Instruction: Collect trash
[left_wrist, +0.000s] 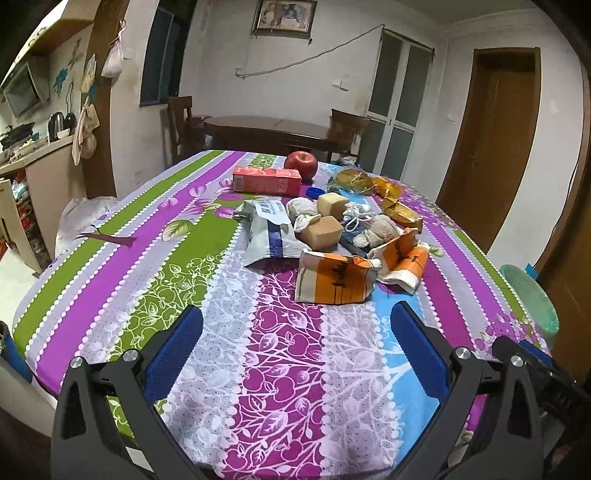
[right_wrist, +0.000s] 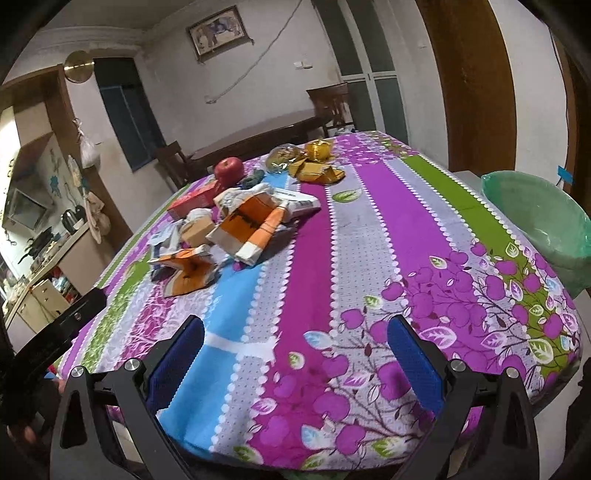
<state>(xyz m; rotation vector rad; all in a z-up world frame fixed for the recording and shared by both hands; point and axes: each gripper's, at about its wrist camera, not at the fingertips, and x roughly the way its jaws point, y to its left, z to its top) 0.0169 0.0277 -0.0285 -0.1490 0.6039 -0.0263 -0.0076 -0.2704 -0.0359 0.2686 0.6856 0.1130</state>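
Note:
A heap of trash lies mid-table on the striped floral tablecloth (left_wrist: 192, 280): crumpled orange-and-white wrappers (left_wrist: 334, 282) (right_wrist: 240, 225), a white and blue packet (left_wrist: 271, 236), a red carton (left_wrist: 266, 180), yellow wrappers (left_wrist: 400, 214) (right_wrist: 316, 171), two tan blocks (left_wrist: 322, 232) and crumpled tissues (left_wrist: 303, 208). A red apple (left_wrist: 300, 164) (right_wrist: 229, 169) sits behind the heap. My left gripper (left_wrist: 295, 321) hangs open over the near cloth, short of the wrappers and holding nothing. My right gripper (right_wrist: 295, 332) is open too, over the table's near right part, and holds nothing.
A bin lined with a green bag (right_wrist: 543, 221) (left_wrist: 532, 295) stands off the table's right edge. Behind are a dark wooden table (left_wrist: 266, 129) with chairs, a brown door (left_wrist: 498, 140), and a kitchen counter (left_wrist: 33, 155) at the left. The other gripper's black body (right_wrist: 48, 339) shows at lower left.

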